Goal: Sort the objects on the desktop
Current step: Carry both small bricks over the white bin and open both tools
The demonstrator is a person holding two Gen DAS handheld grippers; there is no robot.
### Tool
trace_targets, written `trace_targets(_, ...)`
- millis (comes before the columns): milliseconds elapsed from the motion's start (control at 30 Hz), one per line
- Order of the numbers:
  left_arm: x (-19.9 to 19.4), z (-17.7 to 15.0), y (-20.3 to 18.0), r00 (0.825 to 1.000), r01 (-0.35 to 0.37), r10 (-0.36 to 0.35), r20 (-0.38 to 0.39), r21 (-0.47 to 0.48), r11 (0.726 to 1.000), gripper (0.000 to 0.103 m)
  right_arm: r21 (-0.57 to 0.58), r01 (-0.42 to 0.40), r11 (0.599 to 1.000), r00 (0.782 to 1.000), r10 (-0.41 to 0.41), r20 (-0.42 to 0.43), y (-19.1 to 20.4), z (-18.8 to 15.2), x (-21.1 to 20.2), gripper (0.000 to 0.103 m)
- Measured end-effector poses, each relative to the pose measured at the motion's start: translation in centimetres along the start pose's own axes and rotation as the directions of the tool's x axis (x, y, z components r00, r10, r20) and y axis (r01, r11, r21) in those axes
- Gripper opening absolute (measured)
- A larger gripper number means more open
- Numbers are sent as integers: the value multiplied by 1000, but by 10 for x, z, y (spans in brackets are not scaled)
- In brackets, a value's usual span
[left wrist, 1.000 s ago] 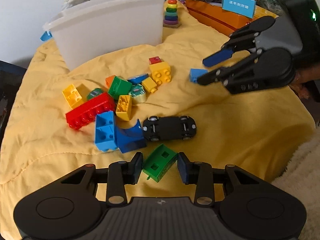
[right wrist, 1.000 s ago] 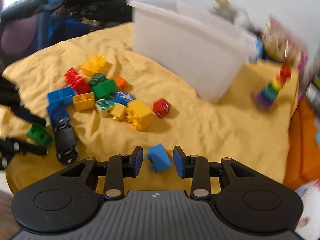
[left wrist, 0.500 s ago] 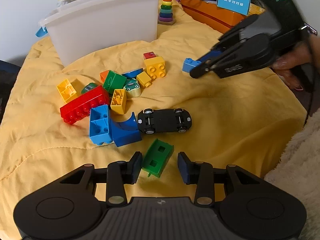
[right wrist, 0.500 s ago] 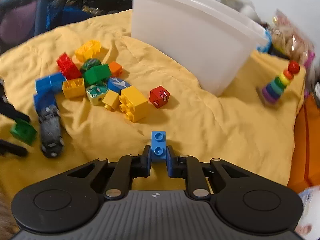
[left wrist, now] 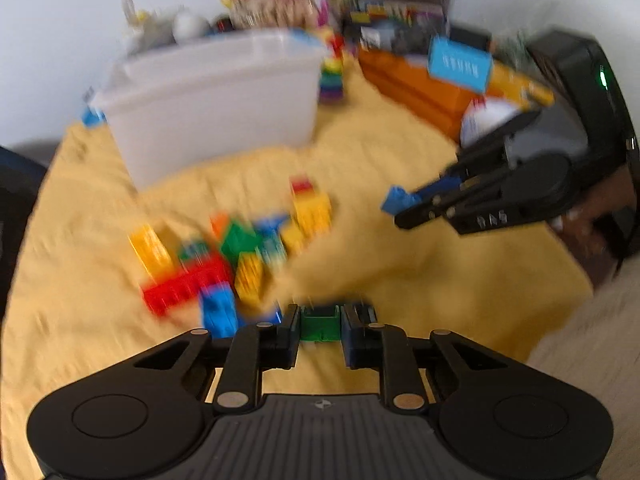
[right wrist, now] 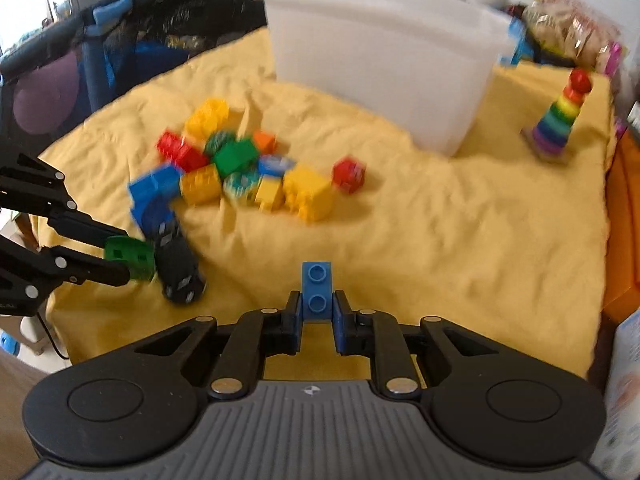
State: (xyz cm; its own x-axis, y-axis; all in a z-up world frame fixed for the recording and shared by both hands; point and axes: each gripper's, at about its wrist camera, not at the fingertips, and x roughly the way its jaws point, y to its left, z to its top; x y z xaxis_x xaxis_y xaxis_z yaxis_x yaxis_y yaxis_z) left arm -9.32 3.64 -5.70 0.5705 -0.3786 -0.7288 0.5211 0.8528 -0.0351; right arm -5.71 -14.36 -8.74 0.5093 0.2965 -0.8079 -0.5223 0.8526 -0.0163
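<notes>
The left claw has just been closing and now grasps a green block between its pads, at six o'clock of the blurred brick pile on the yellow-covered tabletop. The right claw is clenched on a blue two-stud brick. The white bin stands at twelve o'clock of the pile. The blue card bears writing too blurred to read.

A rainbow ring stacker stands on the yellow cloth; behind, blurred, perhaps snack bags.
</notes>
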Motion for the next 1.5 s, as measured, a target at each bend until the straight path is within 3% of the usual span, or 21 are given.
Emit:
trace_targets(67,-5,18,12,998,10,-8,64,-39,999,24,10,14,1000,999,-14,40,-3,9,-9,17)
trace_targets(167,-9,50,23,986,-35,41,163,-41,999,24,10,32,999,995,-33,99,-7,23,-18,17)
trace_targets(433,-16,137,51,931,-126,112,348,17,992,24,-2,98,995,961,-94,260,-17,76,-37,17)
trace_targets(633,7,197,79,904,-189,174,390,2,982,24,19,149,989,910,-145,390,-35,148,-38,17)
trace_targets(767,43,222,102,921,-209,202,334,-17,978,24,80,160,984,897,-179,403,-50,192,-22,17)
trace_targets(833,66,225,109,936,-219,215,279,-20,976,24,98,178,979,902,-202,382,-54,205,-7,17)
trace_targets(933,90,218,114,962,-191,192,192,-23,981,26,117,174,978,928,-202,311,-60,212,23,18)
trace_targets(967,92,214,113,964,-184,186,192,-29,982,29,128,159,979,937,-190,291,-61,211,32,18)
trace_targets(1000,91,212,114,961,-185,188,201,-34,982,35,137,143,980,943,-177,280,-62,207,38,25)
trace_targets(1067,83,205,116,952,-195,201,229,-52,980,54,139,129,982,948,-163,272,-62,200,40,29)
trace_targets(1200,52,190,114,938,-171,190,289,-89,981,58,125,128,984,938,-161,307,-62,182,18,33)
trace_targets(1300,26,166,103,927,-177,197,319,-92,980,68,94,111,989,930,-137,341,-61,168,-3,37)
trace_targets(1400,14,128,85,948,-140,154,277,-68,988,70,54,84,995,933,-97,346,-54,144,-18,44)
trace_targets(1500,15,84,66,967,-141,145,211,-37,989,70,-6,52,999,959,-48,280,-39,112,-16,44)
